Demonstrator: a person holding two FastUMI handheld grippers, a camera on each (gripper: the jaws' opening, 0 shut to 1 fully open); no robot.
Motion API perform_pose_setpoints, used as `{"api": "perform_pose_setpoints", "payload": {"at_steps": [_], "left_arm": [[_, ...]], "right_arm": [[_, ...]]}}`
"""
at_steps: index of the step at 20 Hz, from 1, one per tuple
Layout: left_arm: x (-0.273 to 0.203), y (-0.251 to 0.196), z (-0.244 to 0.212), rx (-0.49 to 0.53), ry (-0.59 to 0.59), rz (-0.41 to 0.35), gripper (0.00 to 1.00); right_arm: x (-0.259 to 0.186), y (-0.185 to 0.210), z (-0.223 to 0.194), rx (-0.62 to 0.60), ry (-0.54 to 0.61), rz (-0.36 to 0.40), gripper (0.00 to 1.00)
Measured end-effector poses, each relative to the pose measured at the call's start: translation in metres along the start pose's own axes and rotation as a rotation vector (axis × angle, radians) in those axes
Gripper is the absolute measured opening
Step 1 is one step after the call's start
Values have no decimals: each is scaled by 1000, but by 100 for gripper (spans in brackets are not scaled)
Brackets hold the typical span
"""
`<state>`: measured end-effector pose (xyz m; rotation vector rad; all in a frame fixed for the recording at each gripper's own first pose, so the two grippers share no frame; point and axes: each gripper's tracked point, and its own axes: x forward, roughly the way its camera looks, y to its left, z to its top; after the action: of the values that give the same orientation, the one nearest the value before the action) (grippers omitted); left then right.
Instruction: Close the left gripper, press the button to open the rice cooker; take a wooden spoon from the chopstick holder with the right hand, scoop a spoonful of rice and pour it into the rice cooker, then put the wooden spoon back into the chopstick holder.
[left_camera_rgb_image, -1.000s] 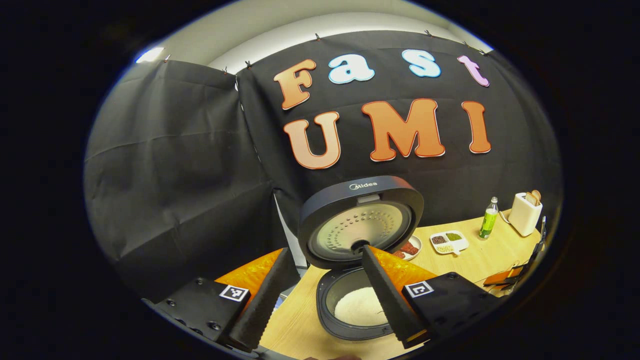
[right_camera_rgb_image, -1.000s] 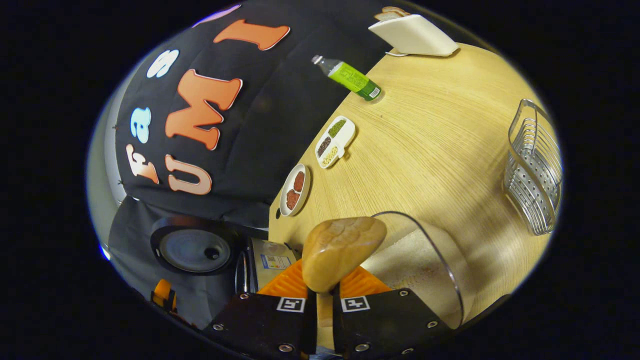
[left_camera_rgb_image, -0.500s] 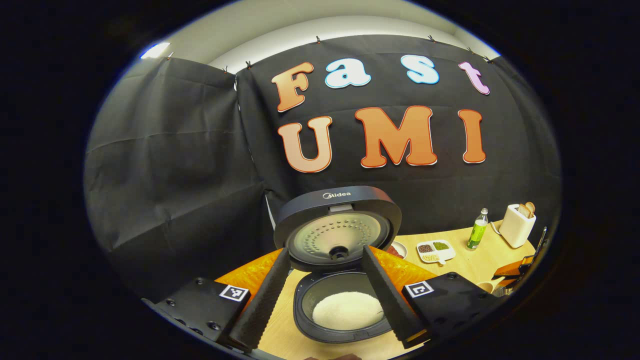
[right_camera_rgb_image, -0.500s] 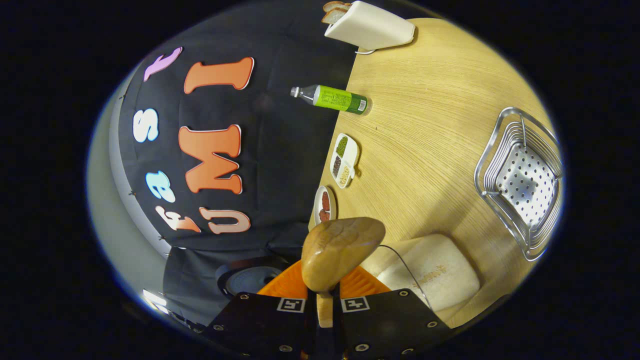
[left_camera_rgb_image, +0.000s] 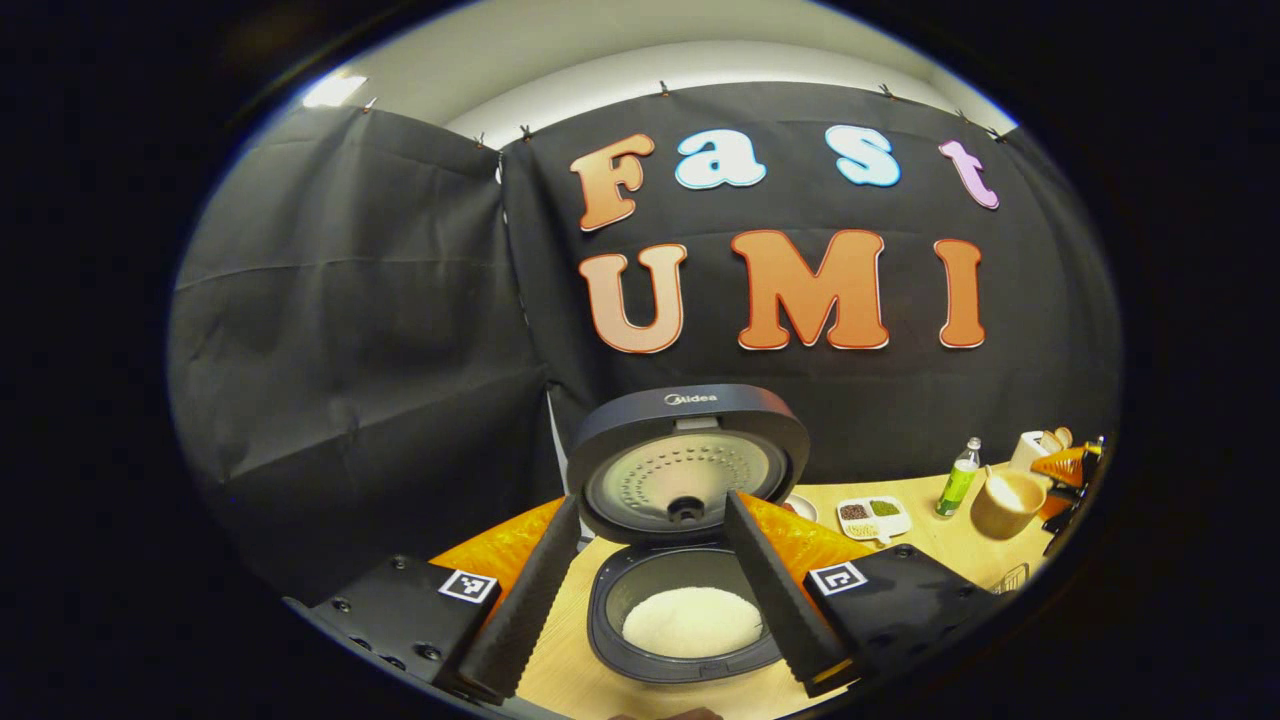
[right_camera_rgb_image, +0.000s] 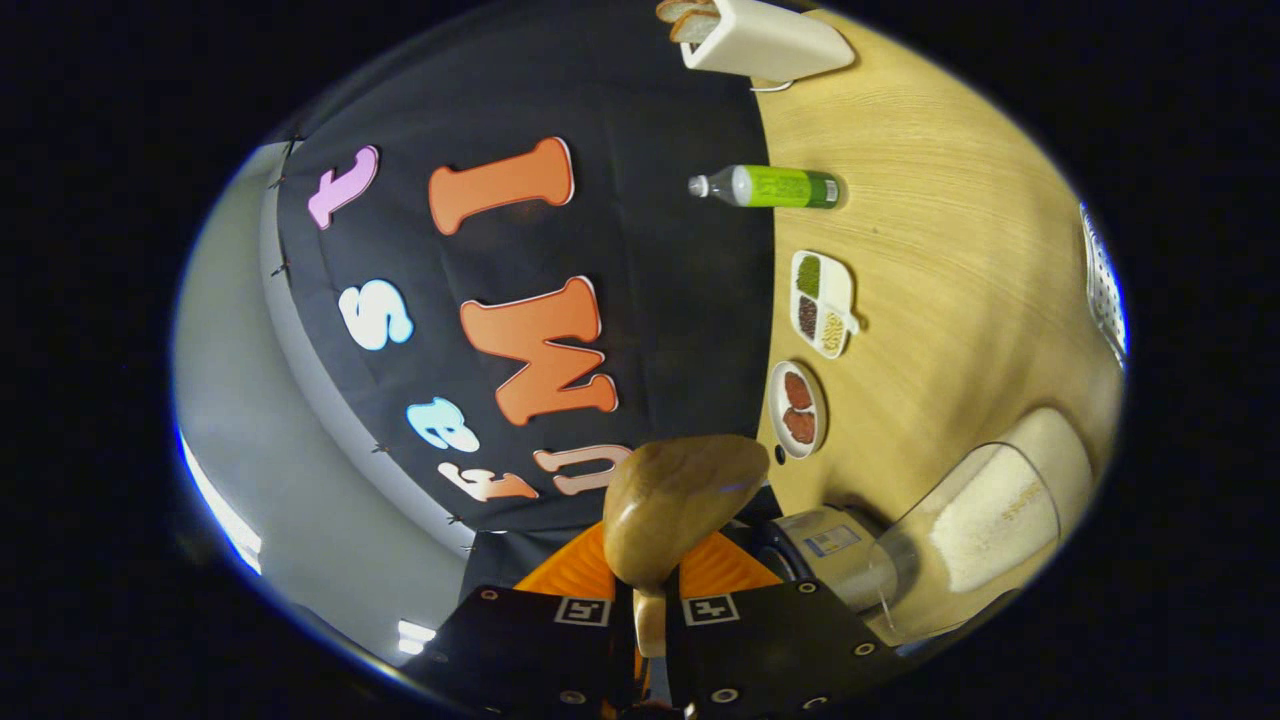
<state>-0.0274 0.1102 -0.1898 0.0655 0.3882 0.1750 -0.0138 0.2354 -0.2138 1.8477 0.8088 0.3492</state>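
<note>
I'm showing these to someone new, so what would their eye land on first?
Likely the rice cooker in the left gripper view, lid raised, a mound of white rice in its pot, framed by the open left gripper. In the right gripper view, the wooden spoon bowl looms large, its handle pinched in the right gripper above the wooden table.

"Midea" on rice cooker (left_camera_rgb_image: 690, 470) lid
</note>
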Motion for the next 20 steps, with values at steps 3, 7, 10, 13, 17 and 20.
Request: {"api": "perform_pose_setpoints", "payload": {"at_steps": [3, 7, 10, 13, 17, 20], "left_arm": [[-5, 20, -4, -6, 3, 40, 89], [-13, 48, -2, 0, -19, 93, 89], [-18, 71, -5, 1, -24, 135, 89], [-22, 92, -14, -6, -12, 171, 89], [-29, 120, -25, -23, 3, 222, 98], [-32, 135, -33, -36, 18, 256, 98]], "right_arm": [[17, 16, -14, -22, 29, 14, 12], [46, 12, -39, -27, 76, -19, 12], [71, 4, -64, -45, 116, -66, 12], [94, -9, -84, -104, 136, -130, 12], [117, -17, -107, -175, 153, -194, 12], [131, -28, -117, -309, 153, -245, 12]]}}
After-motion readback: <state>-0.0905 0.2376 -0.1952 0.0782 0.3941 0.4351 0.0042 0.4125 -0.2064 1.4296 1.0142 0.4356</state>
